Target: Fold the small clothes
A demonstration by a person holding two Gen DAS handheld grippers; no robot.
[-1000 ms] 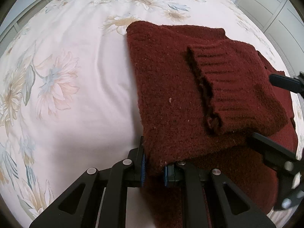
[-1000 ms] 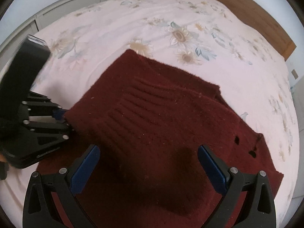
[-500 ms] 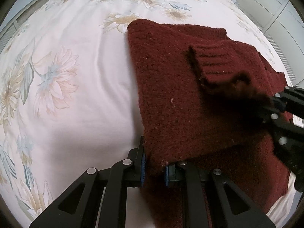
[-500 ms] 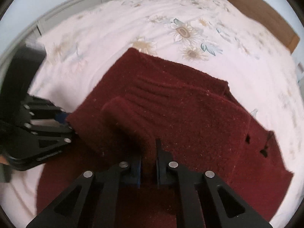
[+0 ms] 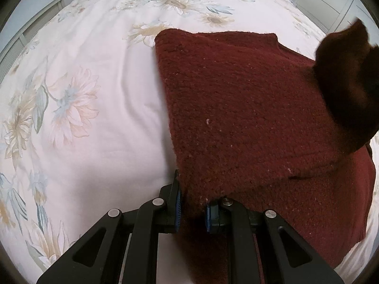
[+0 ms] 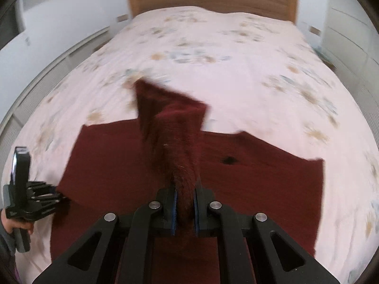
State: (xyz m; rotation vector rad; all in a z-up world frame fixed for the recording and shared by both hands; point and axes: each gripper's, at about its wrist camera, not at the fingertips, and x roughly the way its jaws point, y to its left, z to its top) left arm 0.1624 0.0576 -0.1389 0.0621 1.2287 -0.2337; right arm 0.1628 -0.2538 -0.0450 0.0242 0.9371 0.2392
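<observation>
A dark red knitted sweater (image 5: 236, 108) lies partly folded on the bed. My left gripper (image 5: 192, 209) is shut on its near left corner, a folded layer pinched between the blue pads. In the right wrist view my right gripper (image 6: 184, 209) is shut on the sweater's sleeve (image 6: 173, 127), which rises lifted above the sweater's body (image 6: 260, 179). The same sleeve shows as a dark raised flap (image 5: 345, 90) at the right edge of the left wrist view. The left gripper (image 6: 51, 197), held by a hand (image 6: 11, 222), appears at the sweater's left corner.
A pale floral bedspread (image 5: 78, 99) covers the wide bed. A wooden headboard (image 6: 213, 0) stands at the far end. White cabinets (image 5: 327, 2) line the right side and a white wall panel (image 6: 59, 54) the left.
My right gripper has closed from wide open onto the ribbed sleeve and lifted it up and to the right off the sweater's body. My left gripper has kept its hold and place.
</observation>
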